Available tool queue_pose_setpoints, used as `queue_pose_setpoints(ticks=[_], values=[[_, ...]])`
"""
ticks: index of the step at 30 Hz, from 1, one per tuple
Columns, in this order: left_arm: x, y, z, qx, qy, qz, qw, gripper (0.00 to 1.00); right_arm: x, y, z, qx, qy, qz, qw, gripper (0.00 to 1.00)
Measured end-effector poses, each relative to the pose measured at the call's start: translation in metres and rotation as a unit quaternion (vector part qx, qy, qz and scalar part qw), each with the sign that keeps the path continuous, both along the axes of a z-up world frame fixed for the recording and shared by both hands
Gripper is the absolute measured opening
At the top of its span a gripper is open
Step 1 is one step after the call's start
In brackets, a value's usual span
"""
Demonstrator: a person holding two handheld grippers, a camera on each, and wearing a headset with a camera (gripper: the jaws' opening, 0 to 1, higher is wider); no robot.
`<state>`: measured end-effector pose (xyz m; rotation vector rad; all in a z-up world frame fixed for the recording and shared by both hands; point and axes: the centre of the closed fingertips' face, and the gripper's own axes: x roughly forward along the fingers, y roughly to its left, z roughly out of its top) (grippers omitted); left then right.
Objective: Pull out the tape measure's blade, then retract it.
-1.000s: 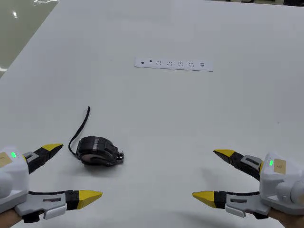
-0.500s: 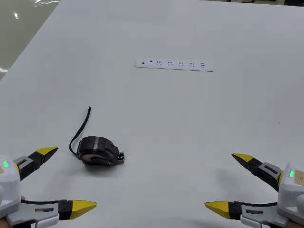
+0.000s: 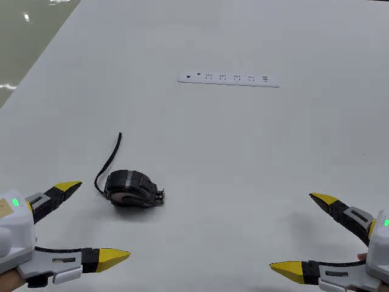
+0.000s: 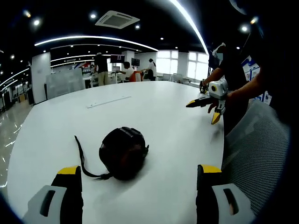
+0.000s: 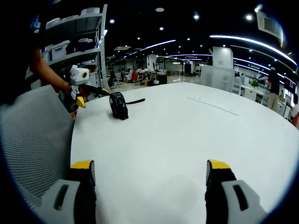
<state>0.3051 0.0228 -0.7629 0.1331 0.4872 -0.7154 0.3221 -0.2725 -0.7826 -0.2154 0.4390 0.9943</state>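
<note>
Both grippers: left gripper [image 3: 98,219], right gripper [image 3: 295,231] spread wide, empty.
tape measure [image 3: 130,188]: just ahead of left jaws; rounded case may skid if pinched off-centre.

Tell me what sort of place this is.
Probably an open-plan office or lab: long curved ceiling light strips run overhead, people at distant desks fill the background, and grey metal shelving holds pale bins.
</note>
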Motion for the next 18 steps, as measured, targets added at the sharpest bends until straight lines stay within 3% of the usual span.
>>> queue_pose_setpoints(ticks=[13,15,18], values=[[-0.0013,-0.0018,-0.0011,-0.002,-0.002,-0.002,1.0,1.0,0.0,-0.0029,-0.0004,-0.011,-0.012,0.0,0.9999,1.0],[-0.0018,-0.0016,-0.0025,-0.002,0.0,-0.002,1.0,1.0,-0.0014,-0.0036,-0.0023,-0.01,-0.001,-0.002,0.9999,1.0],[-0.003,-0.0027,-0.004,-0.003,0.001,-0.001,1.0,1.0,-0.0012,-0.0036,-0.0024,-0.013,-0.004,-0.001,0.9999,1.0]])
